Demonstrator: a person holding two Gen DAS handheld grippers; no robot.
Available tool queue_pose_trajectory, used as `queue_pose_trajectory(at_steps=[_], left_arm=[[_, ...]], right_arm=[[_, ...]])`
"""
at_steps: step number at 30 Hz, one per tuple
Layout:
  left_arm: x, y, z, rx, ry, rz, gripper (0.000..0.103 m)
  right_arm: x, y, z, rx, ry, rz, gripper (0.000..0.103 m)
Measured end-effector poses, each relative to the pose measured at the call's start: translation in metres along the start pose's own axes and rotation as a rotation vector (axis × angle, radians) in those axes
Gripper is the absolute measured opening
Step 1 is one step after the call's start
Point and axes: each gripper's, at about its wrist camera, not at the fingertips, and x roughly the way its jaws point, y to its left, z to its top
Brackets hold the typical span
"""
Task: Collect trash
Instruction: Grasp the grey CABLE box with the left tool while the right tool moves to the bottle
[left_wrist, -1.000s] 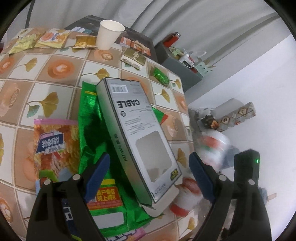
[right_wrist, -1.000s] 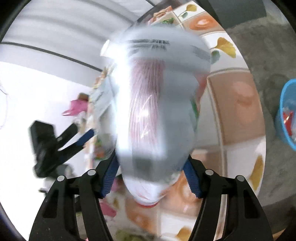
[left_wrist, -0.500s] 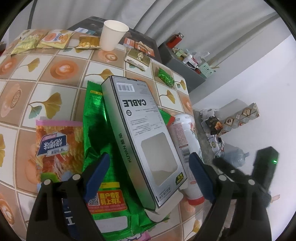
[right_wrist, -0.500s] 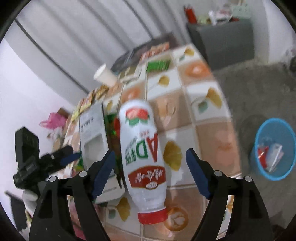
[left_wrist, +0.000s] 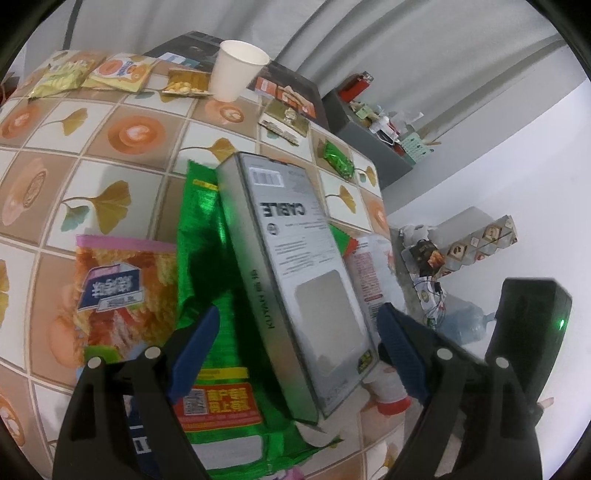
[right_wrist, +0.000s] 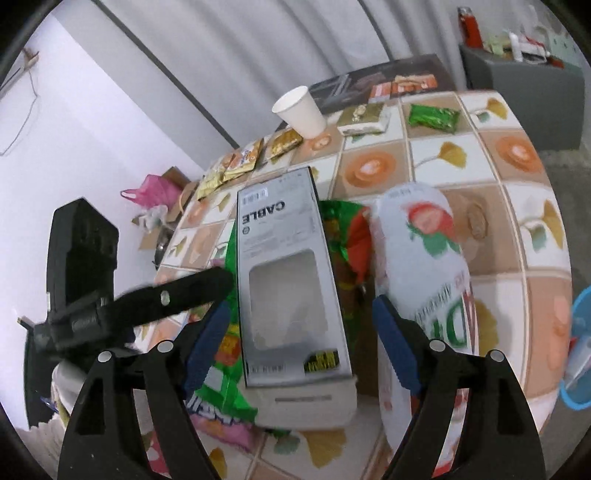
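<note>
both grippers, left (left_wrist: 297, 347) and right (right_wrist: 301, 334), hang released around the cable box (right_wrist: 286, 280); bottle (right_wrist: 428, 280) lies just right of it, maybe touching.

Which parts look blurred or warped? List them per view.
Left wrist view: fisheye bends the tablecloth grid; cable box print stays readable, the bottle beside it looks soft. Right wrist view: the left hand-held gripper is smeared, bottle label blurred, edges curve.
</note>
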Motion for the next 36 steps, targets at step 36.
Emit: queue_pose_trajectory(at_steps=[36], left_arm=[[-0.038,0.05,0.0,-0.058,-0.037,-0.127,0.085]], right_arm=[[0.006,0.055,-0.029,-0.154,0.085,0.242,0.079]])
